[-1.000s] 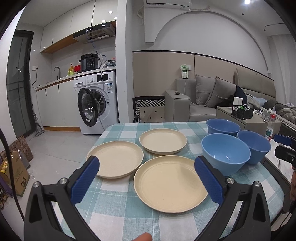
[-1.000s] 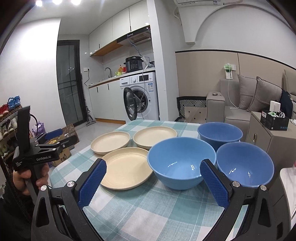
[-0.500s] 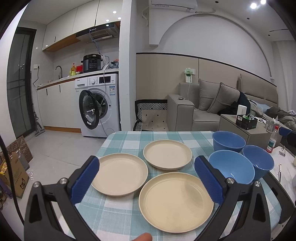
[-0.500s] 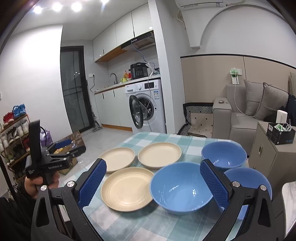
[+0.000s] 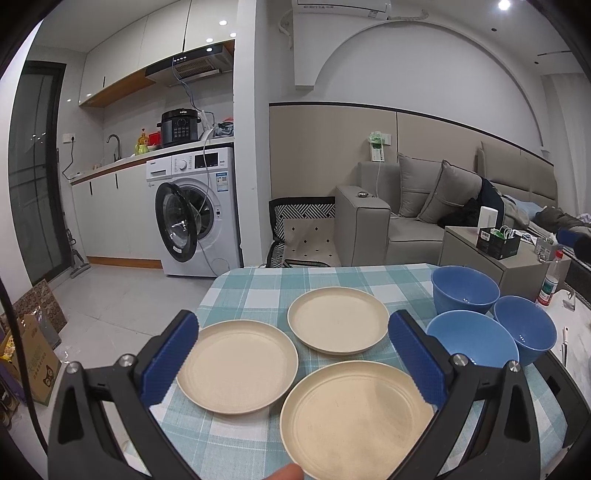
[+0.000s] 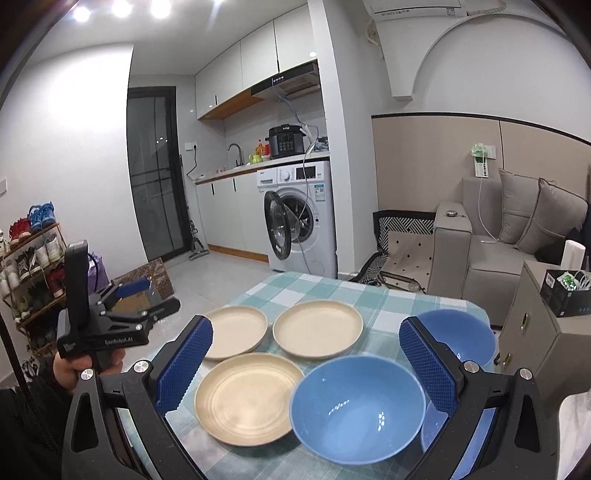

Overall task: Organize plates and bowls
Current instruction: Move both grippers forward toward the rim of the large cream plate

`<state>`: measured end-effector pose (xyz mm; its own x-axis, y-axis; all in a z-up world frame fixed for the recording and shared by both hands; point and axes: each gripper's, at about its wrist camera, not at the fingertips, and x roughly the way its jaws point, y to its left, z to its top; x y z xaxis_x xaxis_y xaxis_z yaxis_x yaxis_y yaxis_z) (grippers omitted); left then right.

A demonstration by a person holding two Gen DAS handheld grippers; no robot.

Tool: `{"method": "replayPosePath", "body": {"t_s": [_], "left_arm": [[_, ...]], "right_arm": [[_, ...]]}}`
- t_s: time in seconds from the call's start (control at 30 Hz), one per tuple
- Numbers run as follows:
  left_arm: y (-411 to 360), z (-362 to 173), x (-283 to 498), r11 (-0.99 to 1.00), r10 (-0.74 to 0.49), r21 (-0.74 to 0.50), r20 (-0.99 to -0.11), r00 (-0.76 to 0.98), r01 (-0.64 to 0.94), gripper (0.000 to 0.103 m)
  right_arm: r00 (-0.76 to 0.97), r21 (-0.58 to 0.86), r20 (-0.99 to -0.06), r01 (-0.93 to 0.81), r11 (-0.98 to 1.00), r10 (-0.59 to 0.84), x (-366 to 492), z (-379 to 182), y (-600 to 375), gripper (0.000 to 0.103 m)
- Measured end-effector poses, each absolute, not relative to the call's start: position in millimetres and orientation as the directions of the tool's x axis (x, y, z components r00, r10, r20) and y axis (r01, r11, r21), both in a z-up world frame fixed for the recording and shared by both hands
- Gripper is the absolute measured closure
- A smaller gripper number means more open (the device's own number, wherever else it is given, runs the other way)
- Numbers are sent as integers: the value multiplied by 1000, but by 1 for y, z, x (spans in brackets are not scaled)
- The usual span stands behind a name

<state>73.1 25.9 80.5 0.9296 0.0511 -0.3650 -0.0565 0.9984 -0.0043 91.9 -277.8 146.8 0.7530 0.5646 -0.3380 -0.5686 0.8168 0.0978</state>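
Nothing stacked yet: left gripper (image 5: 293, 363) and right gripper (image 6: 306, 360) hover, jaws apart, empty; next, seize the cream plate (image 5: 354, 417) at six o'clock.

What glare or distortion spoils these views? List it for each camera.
Left wrist: fisheye bends the room's edges and darkens the corners; plates evenly lit and sharp. Right wrist: ceiling spotlights flare at top; small glints inside the near blue bowl; same curved edges.
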Motion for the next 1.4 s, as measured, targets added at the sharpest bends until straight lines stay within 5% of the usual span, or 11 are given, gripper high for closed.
{"method": "replayPosePath", "body": {"t_s": [0.4,0.8,1.4], "left_arm": [[52,94,107,995,63,-42,-384,921,-86,0],[66,87,158,992,56,-76,-452,890,-101,0],[73,87,213,990,40,-97,-498,866,-101,0]], "right_arm": [[766,109,-343,-542,834,543,143,177,-288,0],[715,114,-480,-524,844,509,209,155,-262,0],[704,151,-544,-454,878,458,287,149,-264,0]]}}
